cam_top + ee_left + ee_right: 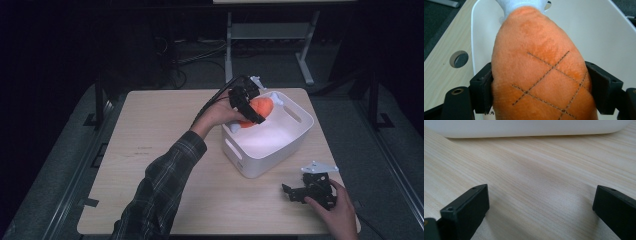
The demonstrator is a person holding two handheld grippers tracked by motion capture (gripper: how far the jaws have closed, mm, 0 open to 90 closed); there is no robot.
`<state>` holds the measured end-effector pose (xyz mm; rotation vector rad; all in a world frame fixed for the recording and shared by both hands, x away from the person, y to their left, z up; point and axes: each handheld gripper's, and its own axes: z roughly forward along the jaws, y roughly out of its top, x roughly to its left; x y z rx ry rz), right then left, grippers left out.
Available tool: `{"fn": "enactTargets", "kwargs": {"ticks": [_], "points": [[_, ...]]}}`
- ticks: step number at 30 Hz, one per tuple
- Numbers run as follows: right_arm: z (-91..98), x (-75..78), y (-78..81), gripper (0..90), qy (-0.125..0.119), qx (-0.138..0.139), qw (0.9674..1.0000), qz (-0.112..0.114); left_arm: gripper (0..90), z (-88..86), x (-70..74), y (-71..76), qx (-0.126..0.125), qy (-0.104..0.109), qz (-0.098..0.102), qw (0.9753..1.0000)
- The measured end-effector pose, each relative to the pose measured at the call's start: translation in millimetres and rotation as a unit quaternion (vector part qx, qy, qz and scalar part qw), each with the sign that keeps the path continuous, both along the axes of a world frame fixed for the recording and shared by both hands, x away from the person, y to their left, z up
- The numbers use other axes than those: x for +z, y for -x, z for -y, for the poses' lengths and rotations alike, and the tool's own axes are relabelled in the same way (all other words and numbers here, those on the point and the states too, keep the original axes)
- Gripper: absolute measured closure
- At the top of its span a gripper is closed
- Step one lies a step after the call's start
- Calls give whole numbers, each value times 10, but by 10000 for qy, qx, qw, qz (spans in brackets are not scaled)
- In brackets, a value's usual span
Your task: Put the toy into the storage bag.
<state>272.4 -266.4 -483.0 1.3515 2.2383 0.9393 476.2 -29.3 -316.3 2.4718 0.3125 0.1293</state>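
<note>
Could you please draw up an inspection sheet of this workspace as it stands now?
Surface: light wood-grain table, with a round hole near the bin in the left gripper view.
Job's things: orange plush toy with a white end and stitched crosshatch, held over the white plastic bin with handle slots; bin interior looks bare.
Clutter: nothing seen.
Grippers: left gripper has its fingers pressed on both sides of the toy; right gripper rests low near the table's near right corner, fingers wide apart, holding nothing.
Cables: black cable trails from the left gripper.
Surroundings: dark floor, grey metal table frame behind, loose cords on the floor.
</note>
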Motion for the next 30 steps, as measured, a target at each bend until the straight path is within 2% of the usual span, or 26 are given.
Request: {"fn": "enactTargets", "kwargs": {"ticks": [21, 27, 30], "points": [[1, -1, -1, 2, 6, 2, 10000, 6, 144, -27, -45, -9, 41, -91, 27, 9999], [0, -1, -1, 2, 5, 0, 10000, 5, 131, -54, -9, -4, 77, -117, 111, 9998], [0, 0, 0, 2, 2, -2, 10000, 1, 131, -100, 31, 33, 78, -58, 142, 9999]]}}
